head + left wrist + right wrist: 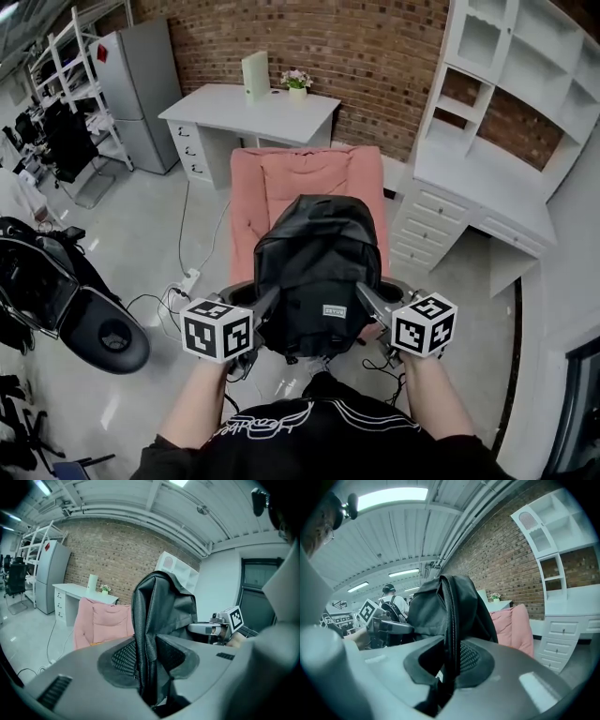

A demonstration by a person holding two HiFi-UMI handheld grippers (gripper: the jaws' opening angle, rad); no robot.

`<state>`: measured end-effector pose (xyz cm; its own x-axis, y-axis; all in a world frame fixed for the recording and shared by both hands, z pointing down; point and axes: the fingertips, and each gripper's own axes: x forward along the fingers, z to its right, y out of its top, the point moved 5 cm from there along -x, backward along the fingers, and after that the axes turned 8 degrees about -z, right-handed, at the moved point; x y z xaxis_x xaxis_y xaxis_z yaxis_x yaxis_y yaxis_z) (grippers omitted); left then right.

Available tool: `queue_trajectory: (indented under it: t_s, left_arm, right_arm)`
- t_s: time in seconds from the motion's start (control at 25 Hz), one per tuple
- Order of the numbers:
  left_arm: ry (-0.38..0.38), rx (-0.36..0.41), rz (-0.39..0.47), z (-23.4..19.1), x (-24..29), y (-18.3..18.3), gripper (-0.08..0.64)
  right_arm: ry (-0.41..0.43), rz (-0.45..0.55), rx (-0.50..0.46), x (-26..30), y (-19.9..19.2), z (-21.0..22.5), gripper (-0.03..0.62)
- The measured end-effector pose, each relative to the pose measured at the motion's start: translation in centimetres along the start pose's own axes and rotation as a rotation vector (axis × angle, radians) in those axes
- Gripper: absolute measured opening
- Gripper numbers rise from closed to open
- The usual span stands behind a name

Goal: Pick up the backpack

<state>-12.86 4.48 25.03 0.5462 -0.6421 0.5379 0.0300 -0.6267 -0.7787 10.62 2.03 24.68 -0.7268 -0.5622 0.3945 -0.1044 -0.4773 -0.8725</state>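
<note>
A black backpack (pixel 317 272) hangs in the air in front of a pink armchair (pixel 300 178), held from both sides. My left gripper (pixel 265 309) is shut on the backpack's left edge; in the left gripper view the black fabric (pixel 146 663) is pinched between the jaws. My right gripper (pixel 367 305) is shut on the right edge, and in the right gripper view the zipper seam (pixel 450 644) runs down between its jaws. Each gripper view shows the other gripper across the bag: the right gripper (pixel 206 629) and the left gripper (pixel 391 626).
A white desk (pixel 251 111) with a flower pot (pixel 297 82) stands against the brick wall. White shelving and drawers (pixel 487 159) line the right side. A black round chair (pixel 103 333), cables and a power strip (pixel 187 281) lie on the floor at left.
</note>
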Motion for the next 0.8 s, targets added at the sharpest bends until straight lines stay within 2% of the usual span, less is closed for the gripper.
queue_trajectory:
  t_s: [0.28,0.8]
  left_arm:
    - [0.013,0.010,0.026,0.7,-0.7,0.0,0.117]
    - [-0.008,-0.011,0.004,1.6,-1.0,1.1,0.114]
  right_arm:
    - [-0.005,0.033,-0.029,-0.7,0.0,-0.5,0.038]
    - [-0.034,0.036,-0.029,-1.8,0.9,-0.7,0.038]
